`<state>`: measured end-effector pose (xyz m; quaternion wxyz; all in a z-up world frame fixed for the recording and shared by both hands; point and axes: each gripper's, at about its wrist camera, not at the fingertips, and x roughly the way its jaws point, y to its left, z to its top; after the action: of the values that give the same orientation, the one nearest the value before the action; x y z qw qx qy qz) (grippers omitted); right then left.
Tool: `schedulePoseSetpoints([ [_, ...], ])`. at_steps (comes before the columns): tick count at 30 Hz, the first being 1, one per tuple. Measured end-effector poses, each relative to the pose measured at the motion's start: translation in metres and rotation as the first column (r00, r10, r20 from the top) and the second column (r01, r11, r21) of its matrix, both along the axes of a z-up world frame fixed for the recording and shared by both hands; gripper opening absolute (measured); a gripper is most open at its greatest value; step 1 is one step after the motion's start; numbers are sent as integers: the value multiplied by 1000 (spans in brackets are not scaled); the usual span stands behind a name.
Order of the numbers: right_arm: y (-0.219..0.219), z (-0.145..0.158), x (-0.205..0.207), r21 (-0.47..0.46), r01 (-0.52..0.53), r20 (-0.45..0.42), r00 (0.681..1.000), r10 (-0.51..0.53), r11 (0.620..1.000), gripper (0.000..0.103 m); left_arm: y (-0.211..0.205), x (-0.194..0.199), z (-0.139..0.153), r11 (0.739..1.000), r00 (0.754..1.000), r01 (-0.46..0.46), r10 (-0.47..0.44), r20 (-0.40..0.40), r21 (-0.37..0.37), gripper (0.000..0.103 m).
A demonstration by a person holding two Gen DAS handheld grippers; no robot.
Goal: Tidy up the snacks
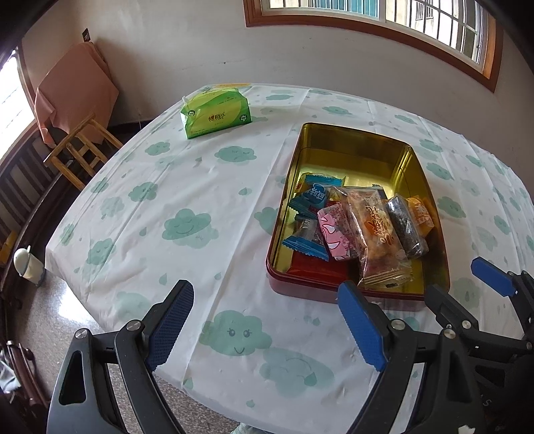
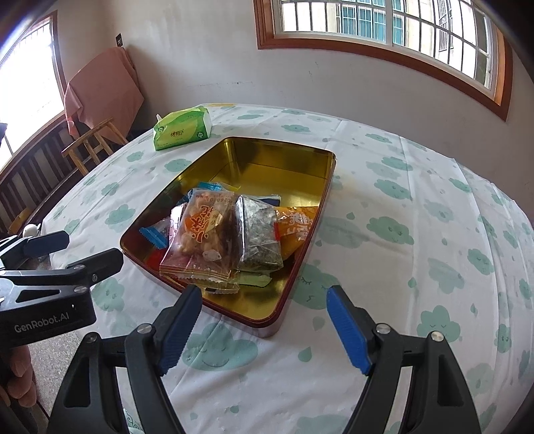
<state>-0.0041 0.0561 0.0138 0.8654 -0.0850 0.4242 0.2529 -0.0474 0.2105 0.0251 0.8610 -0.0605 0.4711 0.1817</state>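
While both jaws stand apart and empty over the worktop [image 1: 140,213], left gripper [image 1: 267,320] and right gripper [image 2: 263,325] hover near the tin [image 2: 300,267] holding wrapped snacks [image 2: 213,233].

Walls: painted white, marked with scuffs.
Window [image 2: 383,23]: framed in brown wood, daylight admitted.
Stool [image 1: 80,147]: wooden, placed by the wall.
Cloth [image 1: 76,90]: pink, hung above the stool.
Floor [image 1: 43,320]: speckled, polished.

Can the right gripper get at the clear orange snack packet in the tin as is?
Probably yes. The right gripper is open and empty, the tin has no lid, and the clear orange packet lies on top of the pile, nothing over it.
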Motion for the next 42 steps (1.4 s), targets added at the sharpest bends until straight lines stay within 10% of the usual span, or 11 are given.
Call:
schedulePoseSetpoints([
  [42, 1, -10, 4, -24, -13, -43, 999, 12, 1000, 79, -2, 3, 1, 1000, 1000, 15, -15, -3, 10, 86],
])
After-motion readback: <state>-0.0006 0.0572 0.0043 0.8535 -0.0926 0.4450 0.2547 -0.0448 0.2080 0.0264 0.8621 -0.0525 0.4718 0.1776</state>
